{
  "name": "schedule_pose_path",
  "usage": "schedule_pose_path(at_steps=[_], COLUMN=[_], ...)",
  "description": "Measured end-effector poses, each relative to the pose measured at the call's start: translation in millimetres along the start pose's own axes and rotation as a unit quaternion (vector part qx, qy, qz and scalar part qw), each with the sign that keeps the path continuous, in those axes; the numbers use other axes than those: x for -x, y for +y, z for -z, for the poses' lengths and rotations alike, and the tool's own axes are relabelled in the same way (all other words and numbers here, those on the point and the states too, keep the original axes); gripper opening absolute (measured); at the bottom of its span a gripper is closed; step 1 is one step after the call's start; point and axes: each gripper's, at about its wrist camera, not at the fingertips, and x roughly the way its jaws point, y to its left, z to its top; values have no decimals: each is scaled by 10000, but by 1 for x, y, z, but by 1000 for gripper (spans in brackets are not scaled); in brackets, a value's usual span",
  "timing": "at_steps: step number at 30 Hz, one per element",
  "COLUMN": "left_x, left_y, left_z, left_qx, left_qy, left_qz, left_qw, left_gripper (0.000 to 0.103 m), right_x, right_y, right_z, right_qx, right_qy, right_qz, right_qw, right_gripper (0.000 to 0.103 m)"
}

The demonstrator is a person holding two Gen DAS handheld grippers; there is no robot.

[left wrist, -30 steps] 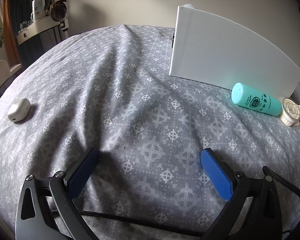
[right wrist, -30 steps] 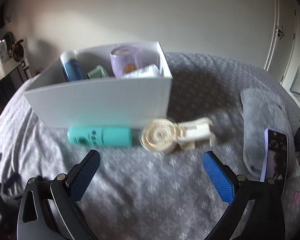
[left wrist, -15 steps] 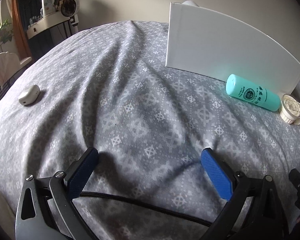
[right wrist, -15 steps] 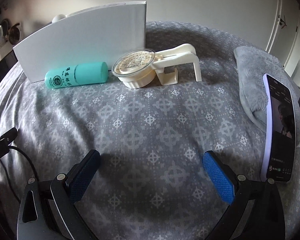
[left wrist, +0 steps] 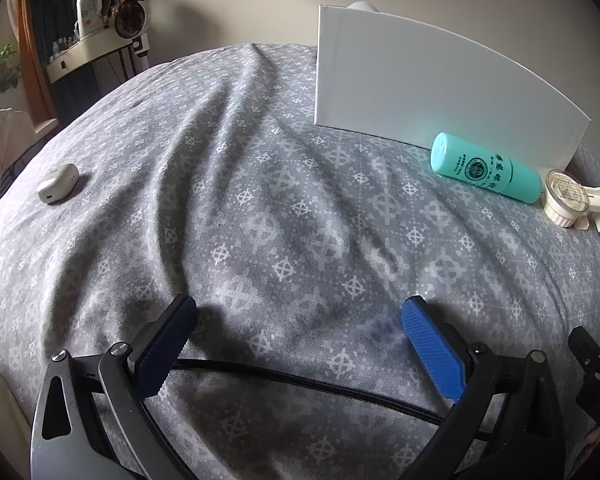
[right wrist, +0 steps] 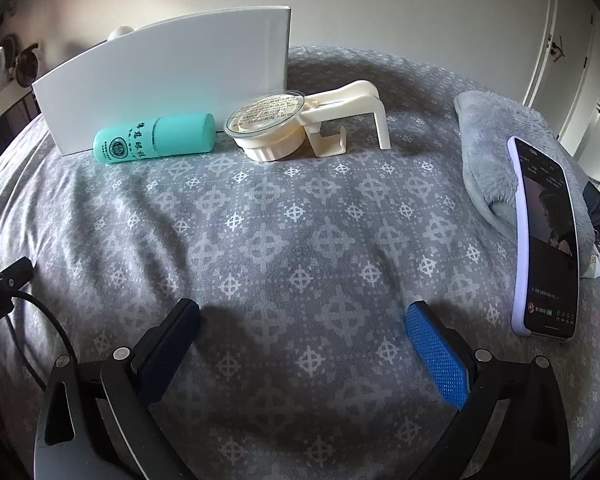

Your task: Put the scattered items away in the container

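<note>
Left gripper (left wrist: 298, 314): blue ribbed pads (left wrist: 430, 350) spread wide, nothing between them, hovering low over the grey patterned bedspread (left wrist: 260, 200) without visibly touching it; a black cable (left wrist: 300, 380) strung beneath. Right gripper (right wrist: 302, 318): jaws equally wide apart, empty, poised over the same cloth, aimed toward the items ahead. Outward from the right gripper — a teal cylindrical plastic bottle with printed label (right wrist: 156, 137), lying on its side, touching or just against the front wall of the tall white rectangular container (right wrist: 172, 76); just beside it to the right, a cream round plastic tub with clear lid and an attached angular handle (right wrist: 272, 124), resting on the bedspread close to the container's corner. Further right: a plush grey fabric piece (right wrist: 496, 148) with a lit smartphone in a pale lilac case (right wrist: 548, 240) lying partly on it. Outward from the left gripper — a small rounded white case (left wrist: 58, 188) alone on the far left, well apart from the container. Container contents hidden from both views, apart from one pale rounded top just visible above its rim. Progress, judged: at least three items not yet stowed — bottle, tub, white case; nothing in hand; whether phone and fabric belong to the tidy-up cannot be told. Likely next: reach with the right gripper for the bottle or tub.
</note>
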Motion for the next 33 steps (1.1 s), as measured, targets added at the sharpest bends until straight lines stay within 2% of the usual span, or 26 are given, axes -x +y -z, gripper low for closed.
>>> schedule_pose_path(at_steps=[33], left_x=[-2], left_y=[-2], left_z=[1], left_qx=[8], left_qy=[21], left_qz=[18], left_qw=[10000], left_gripper=[103], right_x=[1], right_y=[3], right_z=[3], right_qx=[5], right_qy=[-91], right_qz=[17], right_qw=[10000], right_gripper=[103])
